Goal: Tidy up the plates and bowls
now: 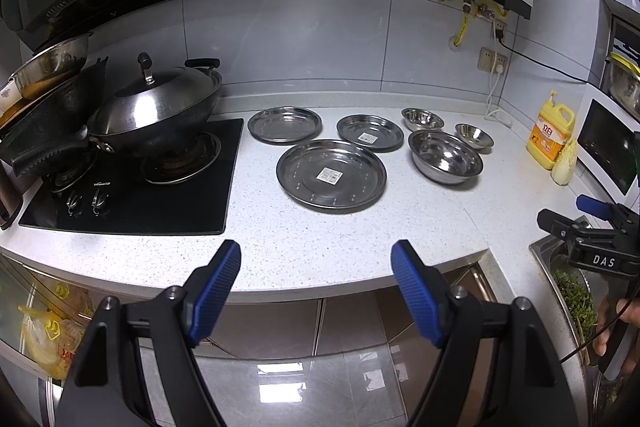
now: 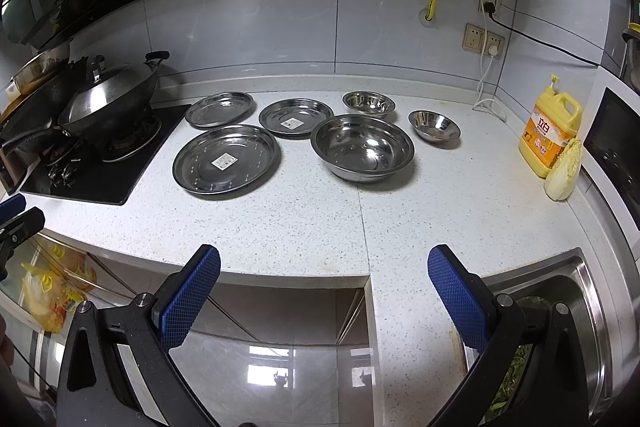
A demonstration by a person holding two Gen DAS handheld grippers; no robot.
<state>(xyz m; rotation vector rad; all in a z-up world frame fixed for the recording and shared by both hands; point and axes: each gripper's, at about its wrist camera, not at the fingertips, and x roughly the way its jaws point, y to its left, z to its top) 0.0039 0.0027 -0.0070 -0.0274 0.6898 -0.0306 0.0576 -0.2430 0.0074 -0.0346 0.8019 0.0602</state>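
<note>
1. Counting steel on the counter (image 2: 320, 227), I get three plates and three bowls, six pieces, all upright with open faces up.
2. Plates: big plate (image 2: 226, 159) nearest me, labelled plate (image 2: 296, 118) behind it to the right, plain plate (image 2: 219, 109) beside the stove (image 2: 104, 179). All three lie apart.
3. Bowls: big bowl (image 2: 362, 148) just right of the big plate, two small bowls behind it, one (image 2: 368, 103) toward the wall, one (image 2: 434, 125) further right.
4. Being round, none shows a long axis or heading.
5. My left gripper (image 1: 316, 291) hangs off the counter's front edge, fingers spread, gripping nothing.
6. My right gripper (image 2: 324, 299) does likewise, near the sink (image 2: 584, 291), fingers wide apart.
</note>
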